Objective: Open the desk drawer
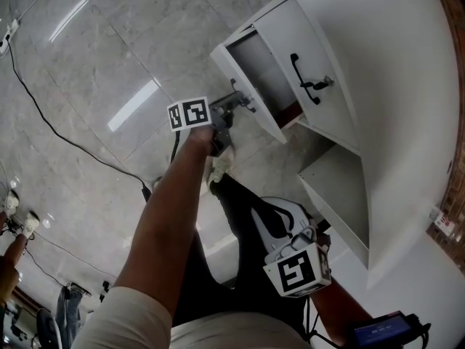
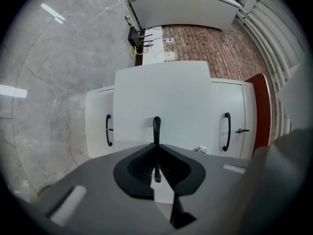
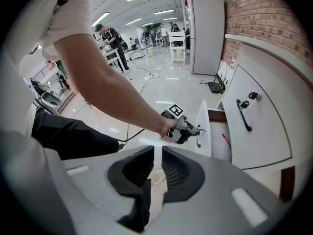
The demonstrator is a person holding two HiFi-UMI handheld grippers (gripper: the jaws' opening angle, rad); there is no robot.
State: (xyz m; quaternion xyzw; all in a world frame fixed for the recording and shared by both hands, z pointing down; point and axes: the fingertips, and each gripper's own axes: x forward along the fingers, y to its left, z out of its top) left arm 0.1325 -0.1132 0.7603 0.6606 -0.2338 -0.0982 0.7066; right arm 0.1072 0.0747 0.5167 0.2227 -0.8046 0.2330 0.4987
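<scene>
Jaws, left gripper (image 2: 156, 153): pressed together on the black handle (image 2: 156, 127) of the drawer (image 1: 267, 71).
Drawer position: pulled out from the white desk, its front standing clear of the carcass; pale grey inside.
Floor (image 1: 94, 64): glossy grey marble-look tiles reflecting strip lights; a black cable (image 1: 65, 140) trails across it.
Desk front: neighbouring panel with a black door handle (image 1: 304, 78) and a key (image 1: 327, 82) beside it; an open compartment (image 1: 338, 187) lies below.
Tabletop (image 1: 407, 86): white, with a curved edge.
Jaws, right gripper (image 3: 157, 155): slightly apart with nothing between them; held low, well apart from the drawer.
Room: brick wall (image 3: 254, 13) behind the desk; ceiling strip lights; people standing in the distance.
</scene>
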